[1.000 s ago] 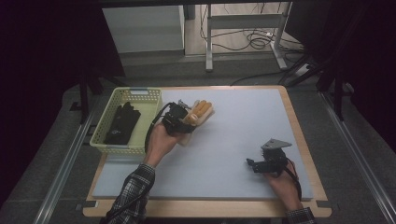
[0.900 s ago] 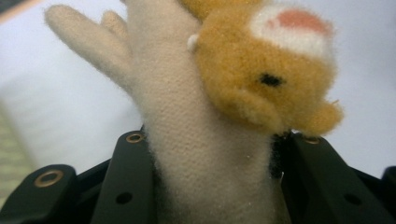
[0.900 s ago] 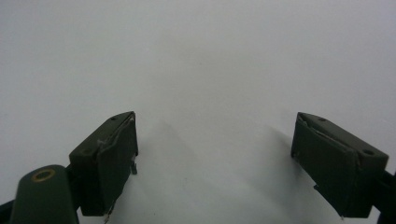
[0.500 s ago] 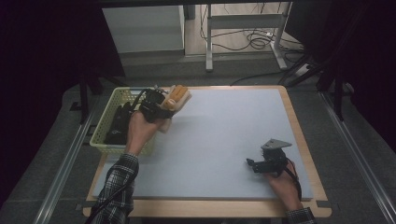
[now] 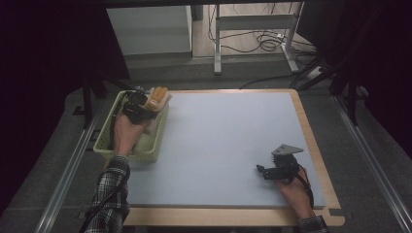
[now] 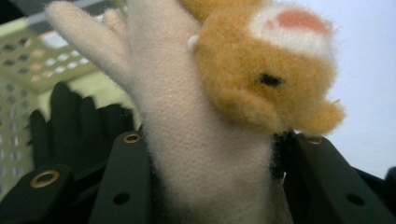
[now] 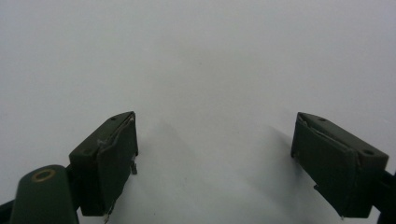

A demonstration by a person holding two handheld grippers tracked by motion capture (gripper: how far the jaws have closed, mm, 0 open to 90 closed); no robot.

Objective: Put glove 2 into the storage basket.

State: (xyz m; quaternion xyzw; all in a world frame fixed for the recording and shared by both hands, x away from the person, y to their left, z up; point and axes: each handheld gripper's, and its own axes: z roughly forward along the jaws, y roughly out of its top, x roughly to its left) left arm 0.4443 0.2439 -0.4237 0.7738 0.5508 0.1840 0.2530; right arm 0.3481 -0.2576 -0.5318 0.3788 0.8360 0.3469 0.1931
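My left gripper (image 5: 142, 110) hangs over the far end of a pale green basket (image 5: 103, 141), shut on a cream knitted glove (image 5: 158, 97) that bears an orange plush animal face. In the left gripper view the glove (image 6: 187, 140) rises between both black jaws, its fingers pointing up, and a black glove (image 6: 74, 121) lies in the basket below. My right gripper (image 5: 266, 171) rests low at the front right of the mat, jaws wide apart with nothing between them (image 7: 215, 140).
A light blue mat (image 5: 228, 141) covers the wooden-edged table (image 5: 318, 160). The basket stands at the mat's left edge. Beyond the table are a grey cabinet (image 5: 148, 29), a metal frame leg (image 5: 217, 43) and cables on the floor.
My left gripper has carried the cream glove leftward from above the mat to over the basket. The right gripper has stayed where it was.
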